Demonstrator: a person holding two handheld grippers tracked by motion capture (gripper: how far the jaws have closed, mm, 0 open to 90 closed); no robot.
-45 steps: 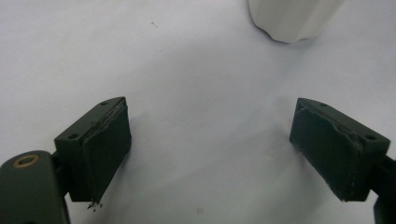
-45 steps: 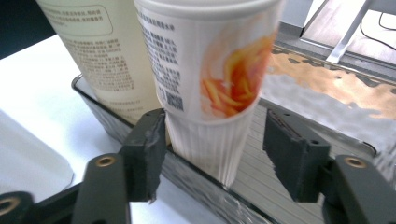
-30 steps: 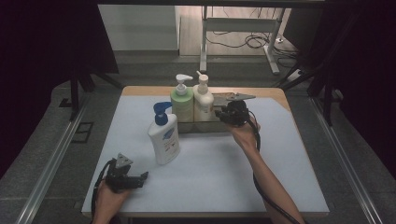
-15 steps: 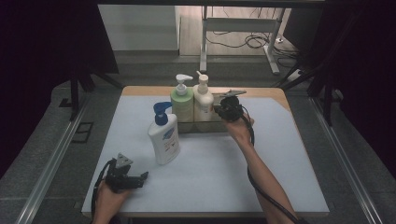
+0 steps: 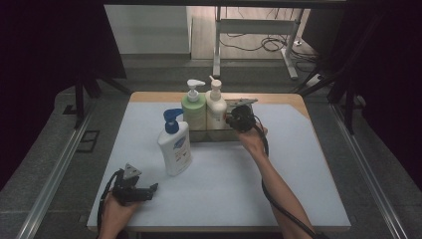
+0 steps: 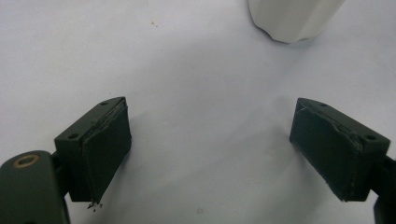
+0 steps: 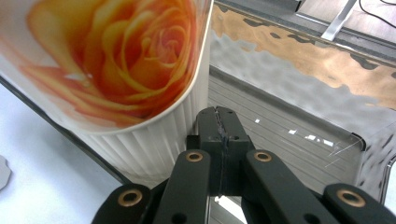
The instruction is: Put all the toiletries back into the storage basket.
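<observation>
1. The right gripper point(image 7: 217, 123) had its jaws pressed flat together, tips down inside the clear tray point(image 7: 299, 70), just beside the cream bottle point(image 7: 116, 70) with the rose label. I could not tell whether the thin near wall of the tray was caught between them.
2. The cream bottle stood upright in the tray's near-left part, with its ribbed base close against the jaws. A green bottle point(image 5: 194, 109) stood on the other side of the cream bottle.
3. A white bottle point(image 5: 175, 147) with a blue pump stood outside the tray, near its front left corner.
4. The left gripper point(image 6: 210, 144) had its jaws spread wide and empty, low over the table point(image 5: 224, 189), well in front of the tray.
5. Handling: the tray looked like thin, glossy plastic, so probably light, bendy and slippery. The two bottles made it top-heavy.
6. Grip: pinch the wall near a corner, where it should be stiffest, and slide the tray rather than lift it.
7. For the bottle, hold the ribbed body low down, not the pump neck. It is likely heavy if full.
</observation>
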